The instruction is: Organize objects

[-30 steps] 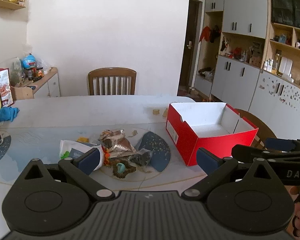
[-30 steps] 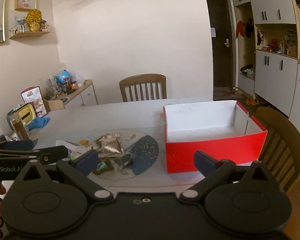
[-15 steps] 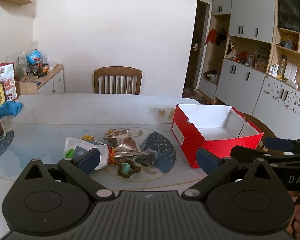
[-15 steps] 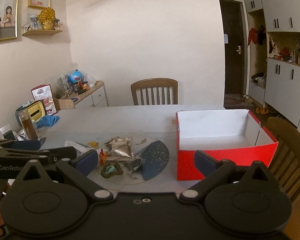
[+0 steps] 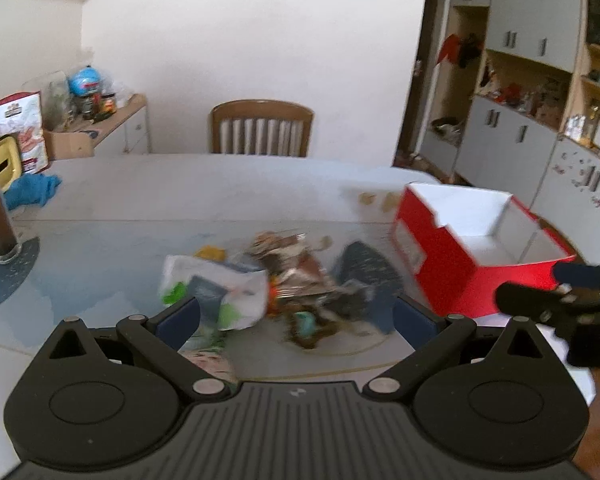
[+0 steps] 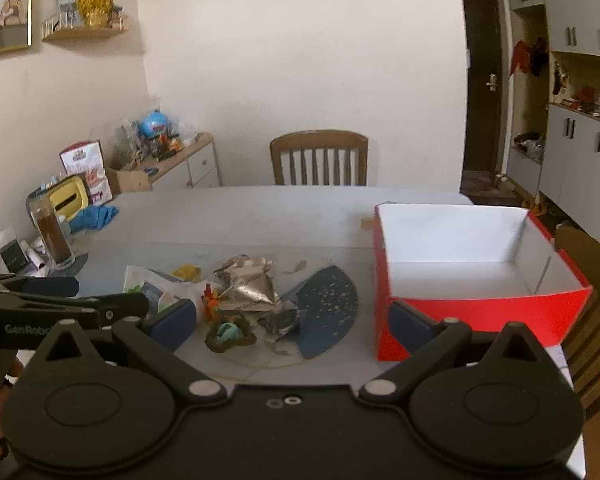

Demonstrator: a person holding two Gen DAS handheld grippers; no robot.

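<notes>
Left gripper [image 5: 296,314] hovering wide open, empty, over near tabletop [image 6: 240,216] edge; right gripper [image 6: 290,328] likewise spread, holding nothing. Pile of wrappers [image 6: 244,292] lying mid-tabletop, straight ahead of both. Red box [image 6: 476,308] sitting right of pile, nearer right gripper.

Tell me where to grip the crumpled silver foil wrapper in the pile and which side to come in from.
Grip the crumpled silver foil wrapper by its raised upper folds, coming down from above, probably with the right gripper, whose jaws are open. It lies loosely atop the pile, with the orange piece on its left and the dark blue mat on its right, so a sideways approach would likely snag its neighbours.
</notes>
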